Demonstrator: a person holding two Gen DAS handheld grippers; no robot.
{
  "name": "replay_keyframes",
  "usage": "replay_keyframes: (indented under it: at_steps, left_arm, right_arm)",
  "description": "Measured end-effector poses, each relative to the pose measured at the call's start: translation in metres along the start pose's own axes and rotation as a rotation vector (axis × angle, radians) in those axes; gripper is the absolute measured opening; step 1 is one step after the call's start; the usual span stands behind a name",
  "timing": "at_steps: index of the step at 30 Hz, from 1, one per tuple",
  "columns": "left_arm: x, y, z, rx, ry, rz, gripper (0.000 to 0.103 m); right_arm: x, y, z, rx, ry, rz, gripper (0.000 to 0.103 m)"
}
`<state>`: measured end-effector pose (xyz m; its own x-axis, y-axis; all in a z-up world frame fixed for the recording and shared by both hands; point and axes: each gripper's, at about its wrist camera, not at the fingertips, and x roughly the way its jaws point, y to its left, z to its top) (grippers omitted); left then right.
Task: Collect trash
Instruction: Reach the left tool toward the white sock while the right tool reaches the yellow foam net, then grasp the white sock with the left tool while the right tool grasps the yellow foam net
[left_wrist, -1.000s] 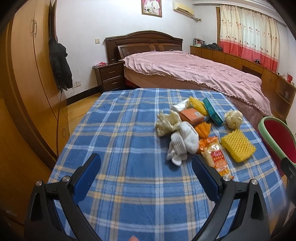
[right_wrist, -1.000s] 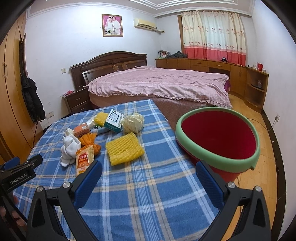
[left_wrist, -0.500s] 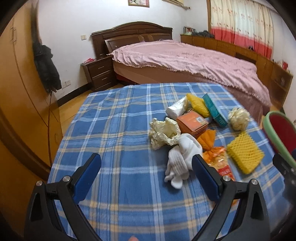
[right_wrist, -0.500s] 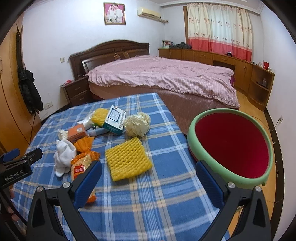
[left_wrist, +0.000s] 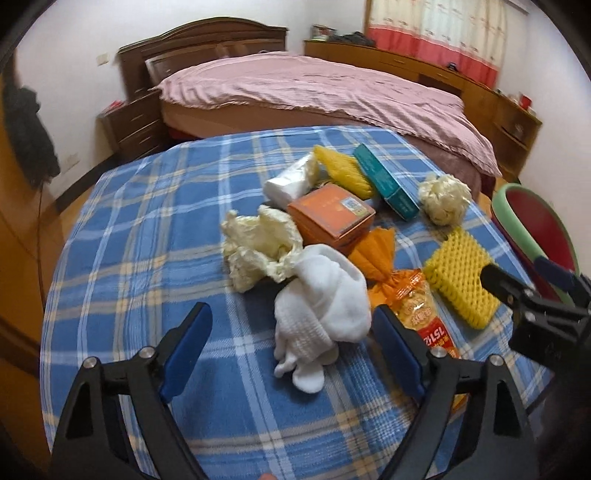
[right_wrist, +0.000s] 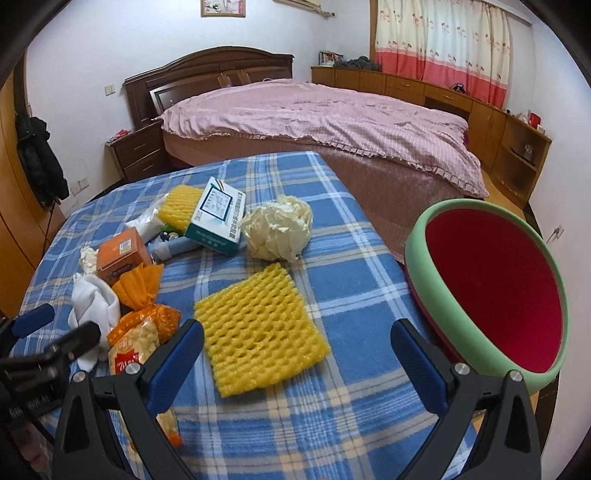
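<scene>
step: approach, nothing picked up yet
left gripper (left_wrist: 291, 332): jaws have just been closing a bit but are wide apart, white cloth wad (left_wrist: 321, 306) sits between the tips, pads not on it
right gripper (right_wrist: 297, 349): jaws spread, empty, yellow foam net (right_wrist: 258, 328) right between them
bin (right_wrist: 491, 291): red tub with green rim, off past the right jaw
next: I'd guess drop lower, straddle, then squeeze
worktop (right_wrist: 351, 266): blue plaid blanket, soft, trash clustered ahead of both jaws
room: bedroom, pink bed (right_wrist: 332, 118) beyond
</scene>
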<state>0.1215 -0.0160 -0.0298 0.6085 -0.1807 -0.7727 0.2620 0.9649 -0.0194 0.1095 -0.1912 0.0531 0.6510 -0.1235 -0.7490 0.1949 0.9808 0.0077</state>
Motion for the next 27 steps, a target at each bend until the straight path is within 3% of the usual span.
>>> replay_keyframes:
  at_steps: [7,16,20,23,27]
  left_arm:
    - [0.015,0.002,0.002,-0.023,0.021,-0.049,0.074]
    - [0.025,0.009,-0.003,-0.107,0.074,-0.102,0.055]
    - [0.023,0.010,-0.004,-0.119,0.069,-0.149,0.039]
    - [0.017,0.010,-0.008,-0.122,0.057,-0.139,0.034]
    - [0.007,0.013,-0.010,-0.135,0.038,-0.128,0.033]
  right_arm:
    - [0.012,0.001,-0.003,0.018,0.048,0.003,0.083]
    - [0.025,-0.003,-0.009,0.057,0.094,0.069,0.060]
    - [0.024,-0.003,-0.011,0.063,0.090,0.090,0.056]
    - [0.023,-0.004,-0.013,0.066,0.087,0.117,0.047]
    - [0.020,-0.003,-0.014,0.072,0.074,0.145,0.021]
